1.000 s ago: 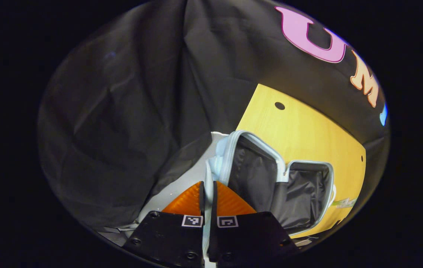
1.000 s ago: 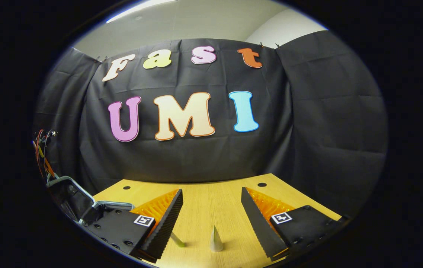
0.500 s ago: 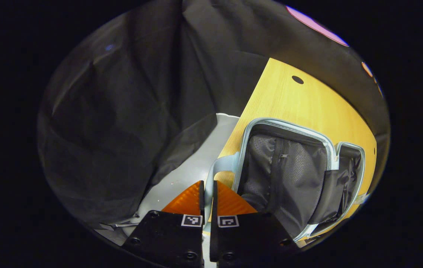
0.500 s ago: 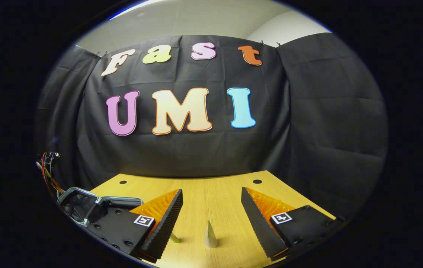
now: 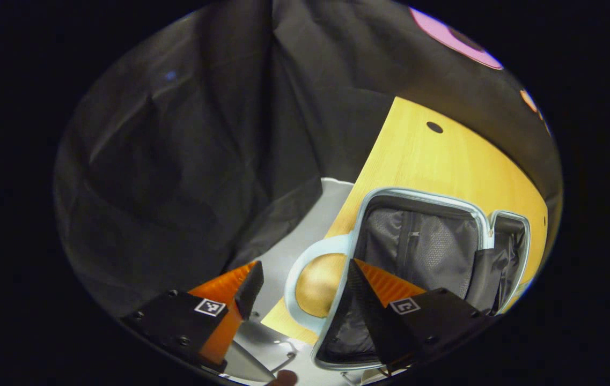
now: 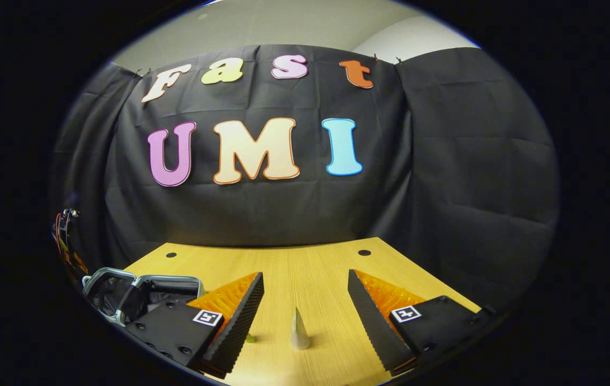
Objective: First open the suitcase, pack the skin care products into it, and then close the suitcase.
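Note:
The suitcase (image 5: 428, 246) lies open on the wooden table (image 5: 433, 166), with a pale blue rim and dark mesh lining. Its pale blue handle loop (image 5: 289, 279) sticks out over the table's edge. My left gripper (image 5: 305, 284) is open, its fingers spread to either side of that handle without touching it. In the right gripper view the open suitcase (image 6: 122, 292) sits at the far left. My right gripper (image 6: 305, 308) hangs open above the table (image 6: 305, 268). A small white pointed tube (image 6: 298, 335) stands between its fingers, and a green tip (image 6: 250, 338) peeks out by the left finger.
Black cloth walls close in the table at the back and on both sides. A pale floor (image 5: 305, 225) shows beyond the table's left edge. Coloured wires (image 6: 66, 236) hang at the far left. The table has small round holes (image 6: 364, 252).
My left gripper was shut on the suitcase handle and has opened and let it go. The suitcase lid has swung down flat. The right gripper view has tilted down slightly.

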Demonstrator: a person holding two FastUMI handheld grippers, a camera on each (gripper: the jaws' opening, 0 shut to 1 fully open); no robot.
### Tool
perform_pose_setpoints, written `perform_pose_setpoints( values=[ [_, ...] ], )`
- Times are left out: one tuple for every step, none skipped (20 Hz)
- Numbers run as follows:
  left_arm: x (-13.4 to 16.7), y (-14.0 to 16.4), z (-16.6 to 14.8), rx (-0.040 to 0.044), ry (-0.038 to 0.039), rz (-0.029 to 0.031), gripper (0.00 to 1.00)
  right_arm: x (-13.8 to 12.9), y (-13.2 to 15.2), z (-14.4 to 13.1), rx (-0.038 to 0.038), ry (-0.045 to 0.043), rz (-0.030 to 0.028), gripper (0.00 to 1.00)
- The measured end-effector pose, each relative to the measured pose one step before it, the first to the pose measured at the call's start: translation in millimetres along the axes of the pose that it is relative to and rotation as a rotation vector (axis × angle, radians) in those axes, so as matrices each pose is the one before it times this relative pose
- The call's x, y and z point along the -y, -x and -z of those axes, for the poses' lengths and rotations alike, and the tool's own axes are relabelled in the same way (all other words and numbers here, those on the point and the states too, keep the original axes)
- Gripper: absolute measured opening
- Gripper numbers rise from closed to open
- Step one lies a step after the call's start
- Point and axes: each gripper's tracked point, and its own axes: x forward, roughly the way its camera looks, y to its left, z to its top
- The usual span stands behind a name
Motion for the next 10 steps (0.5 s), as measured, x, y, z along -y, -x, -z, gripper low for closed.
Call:
perform_pose_setpoints(
  values=[
    [11.38,14.48,-3.63,0.02362,-0.02512,0.01002,0.94,-0.14,-0.45,3.34,-0.00694,-0.00059,-0.00377,0.98],
    [12.28,14.03,-2.01,0.02407,-0.02301,0.01711,0.94,-1.32,0.24,2.74,-0.00991,-0.00092,-0.00665,0.98],
    [16.97,14.69,-0.96,0.02217,-0.01516,0.02329,0.94,-0.19,-0.65,2.96,-0.00908,0.00011,-0.00912,0.98],
    [19.25,13.85,-1.24,0.02000,-0.00693,0.03513,0.95,-0.51,-0.73,1.52,-0.00238,0.00269,-0.00920,0.98],
    [24.30,12.76,3.63,0.00756,-0.00425,0.04830,0.95,0.11,-1.69,4.15,-0.01137,0.00275,-0.01266,0.98],
    [26.23,11.50,7.48,-0.00485,0.00951,0.04969,0.95,-0.23,-1.73,5.22,-0.01811,0.00491,-0.01726,0.98],
    [28.15,6.00,7.77,-0.00406,0.01016,0.05107,0.95,0.08,-2.70,6.69,-0.01820,0.00942,-0.01884,0.98],
    [25.32,6.13,7.78,0.00071,0.00745,0.03940,0.95,0.54,-1.70,4.26,-0.01694,0.00939,-0.02217,0.98],
    [24.26,5.95,7.77,0.00123,0.00090,0.03245,0.95,0.51,-1.03,7.24,-0.01682,0.00802,-0.02574,0.98],
    [22.38,6.59,7.82,0.00309,-0.00525,0.02289,0.95,1.53,-2.61,5.29,-0.01705,0.00549,-0.02922,0.98]
  ],
)
